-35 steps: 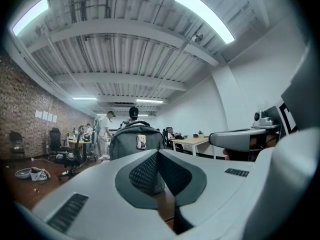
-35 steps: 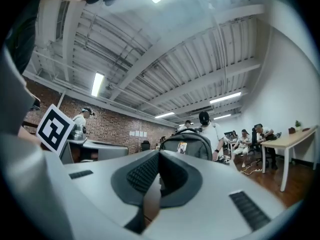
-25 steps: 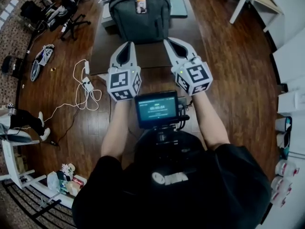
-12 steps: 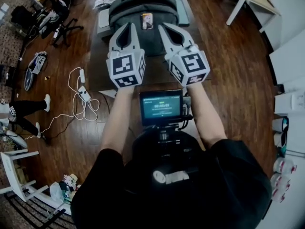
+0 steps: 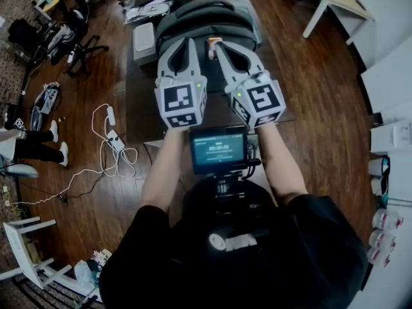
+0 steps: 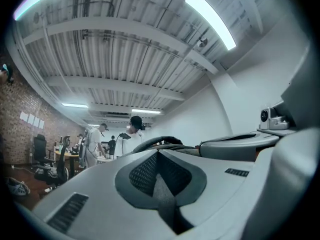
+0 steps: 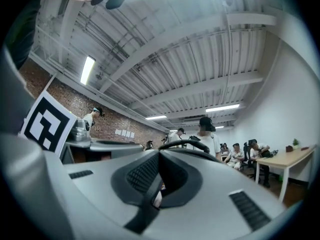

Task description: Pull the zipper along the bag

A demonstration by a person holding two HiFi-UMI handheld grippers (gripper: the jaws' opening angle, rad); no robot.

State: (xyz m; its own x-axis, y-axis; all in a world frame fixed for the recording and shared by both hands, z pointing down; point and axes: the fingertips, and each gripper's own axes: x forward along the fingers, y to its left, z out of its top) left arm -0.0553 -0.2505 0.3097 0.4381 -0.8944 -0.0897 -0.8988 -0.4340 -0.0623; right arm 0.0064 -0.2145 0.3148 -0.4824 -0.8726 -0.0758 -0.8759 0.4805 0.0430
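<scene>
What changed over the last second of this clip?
The left gripper and right gripper moved forward: earlier short of the backpack, their tips now overlap its near edge in the head view. Nothing was gripped or released. Unchanged: both jaws shut and empty, backpack on the table.

Dark table set on wood floor. Grey bag laid on table's far half. White flat box placed just beside bag, at its left. Papers spread beyond box, detail not made out.
</scene>
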